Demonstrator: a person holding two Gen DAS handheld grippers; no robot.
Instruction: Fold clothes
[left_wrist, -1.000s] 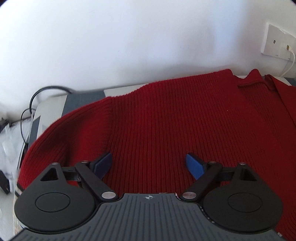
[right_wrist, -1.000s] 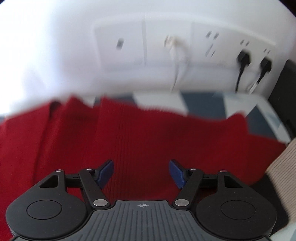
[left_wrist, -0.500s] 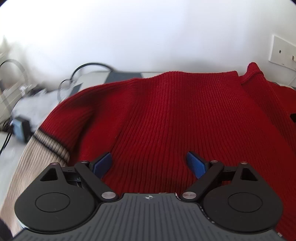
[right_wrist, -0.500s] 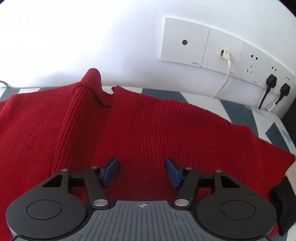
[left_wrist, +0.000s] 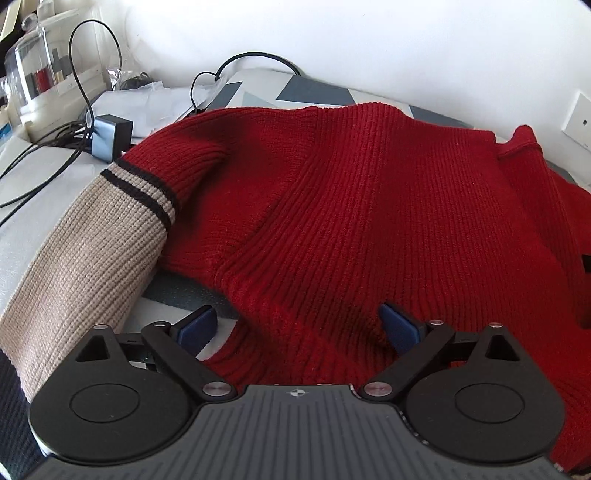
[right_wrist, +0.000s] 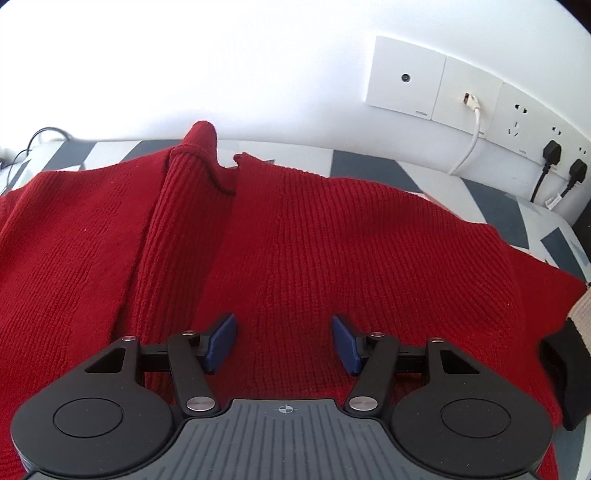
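Lying spread on the patterned surface (left_wrist: 314, 90) against the wall (right_wrist: 221, 74), the red sweater (left_wrist: 369, 206) has its collar (right_wrist: 201, 147) at the far edge. The left sleeve (left_wrist: 96, 251) has come into view since a second ago, still unfolded, running toward the near-left corner. Left gripper (left_wrist: 299, 326) has just widened over the hem; right gripper (right_wrist: 284, 343) has narrowed. Both grip nothing.

A grey-and-white patterned surface (left_wrist: 317, 90) carries a red knit sweater (left_wrist: 369, 206), a charger block (left_wrist: 110, 136) and cables (left_wrist: 44, 147).
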